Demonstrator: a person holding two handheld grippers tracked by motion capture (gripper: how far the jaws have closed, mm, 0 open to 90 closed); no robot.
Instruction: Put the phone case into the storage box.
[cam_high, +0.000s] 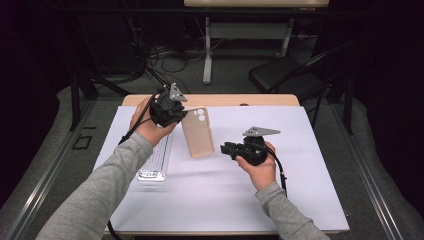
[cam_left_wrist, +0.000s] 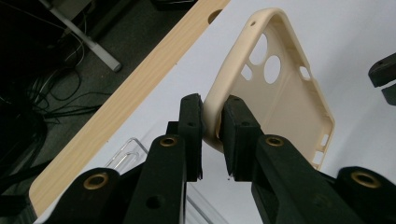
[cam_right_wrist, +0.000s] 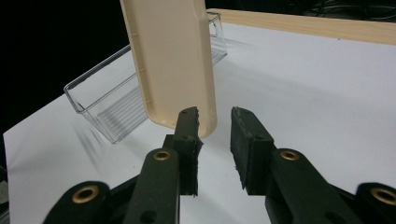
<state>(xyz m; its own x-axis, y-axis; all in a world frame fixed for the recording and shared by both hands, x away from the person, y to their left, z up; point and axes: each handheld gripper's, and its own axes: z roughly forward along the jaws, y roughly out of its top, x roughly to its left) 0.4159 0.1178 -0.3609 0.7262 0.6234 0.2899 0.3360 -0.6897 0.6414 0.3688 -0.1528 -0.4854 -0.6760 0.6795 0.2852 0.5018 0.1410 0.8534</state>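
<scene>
- Left gripper, hand raised above the table's far-left side, clamps the beige phone case by its edge, hanging in mid-air.
- Right gripper, held level, points at the case's lower end, jaws parted, gripping nothing.

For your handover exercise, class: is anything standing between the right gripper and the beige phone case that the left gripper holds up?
Nothing visible does. The left gripper pinches the phone case by one side edge, off the table. The right gripper has open jaws just before the case's lower corner. The clear tray lies behind the case.
</scene>
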